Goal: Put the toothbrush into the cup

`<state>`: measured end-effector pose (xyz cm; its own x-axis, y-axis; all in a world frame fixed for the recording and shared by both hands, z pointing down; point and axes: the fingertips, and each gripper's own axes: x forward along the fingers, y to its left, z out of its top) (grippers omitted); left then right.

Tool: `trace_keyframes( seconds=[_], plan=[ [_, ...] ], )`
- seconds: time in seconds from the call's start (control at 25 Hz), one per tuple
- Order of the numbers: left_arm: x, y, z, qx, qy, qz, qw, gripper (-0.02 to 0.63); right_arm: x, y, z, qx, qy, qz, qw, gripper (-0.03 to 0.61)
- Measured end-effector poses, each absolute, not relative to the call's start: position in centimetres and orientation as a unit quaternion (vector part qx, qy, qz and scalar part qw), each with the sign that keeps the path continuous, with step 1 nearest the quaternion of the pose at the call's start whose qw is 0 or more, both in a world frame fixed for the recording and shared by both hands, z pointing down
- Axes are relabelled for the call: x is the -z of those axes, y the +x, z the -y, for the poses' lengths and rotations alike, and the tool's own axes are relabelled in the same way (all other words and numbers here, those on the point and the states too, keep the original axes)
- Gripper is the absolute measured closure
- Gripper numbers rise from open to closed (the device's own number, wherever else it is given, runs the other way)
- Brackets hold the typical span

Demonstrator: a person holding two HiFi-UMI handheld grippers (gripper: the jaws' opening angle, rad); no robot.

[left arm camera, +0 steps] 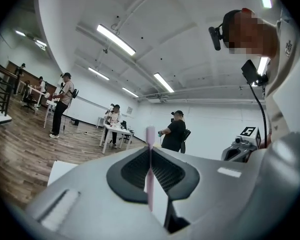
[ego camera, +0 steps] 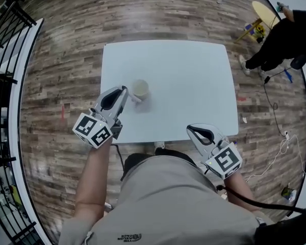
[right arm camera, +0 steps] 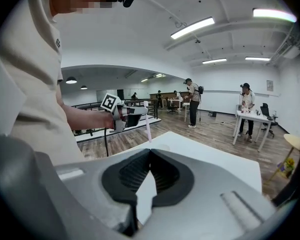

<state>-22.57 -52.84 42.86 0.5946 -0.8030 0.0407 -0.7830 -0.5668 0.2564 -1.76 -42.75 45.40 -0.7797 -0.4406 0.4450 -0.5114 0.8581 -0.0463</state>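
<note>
While the left gripper (ego camera: 123, 92) clamps the pink toothbrush (left arm camera: 150, 184) upright between its jaws, the brush hangs just beside the cup (ego camera: 140, 89) on the white table (ego camera: 194, 75). The right gripper (right arm camera: 150, 151) sits over the table's near edge, jaws pressed together on nothing.

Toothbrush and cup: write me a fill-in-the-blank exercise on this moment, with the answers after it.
1. The left gripper is shut on the toothbrush; the right gripper is shut on ____.
2. The cup stands ____ on the table.
3. Of the two grippers, the ____ one is nearer the cup.
Missing words: nothing; upright; left.
</note>
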Motion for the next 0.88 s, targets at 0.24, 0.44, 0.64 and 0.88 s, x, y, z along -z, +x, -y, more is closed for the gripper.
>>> trace_keyframes(
  seconds=[0.24,0.44,0.64,0.88],
  plan=[
    [-46.7,-24.4,57.3,0.063,0.863,0.478,0.152,0.598,-46.5,-1.4,45.1,-0.090,0.242,0.940,0.225,0.575],
    [-51.3,-25.5,59.6,0.068,0.843,0.500,0.185,0.598,-47.3,-1.0,46.0,-0.098,0.239,0.936,0.238,0.575],
    [-55.1,-26.5,61.4,0.074,0.827,0.511,0.220,0.600,-47.9,-0.8,47.1,-0.108,0.239,0.932,0.252,0.575],
    [-58.5,-26.6,62.9,0.072,0.817,0.515,0.249,0.600,-48.4,-1.0,48.8,-0.099,0.238,0.929,0.266,0.575]
  ],
)
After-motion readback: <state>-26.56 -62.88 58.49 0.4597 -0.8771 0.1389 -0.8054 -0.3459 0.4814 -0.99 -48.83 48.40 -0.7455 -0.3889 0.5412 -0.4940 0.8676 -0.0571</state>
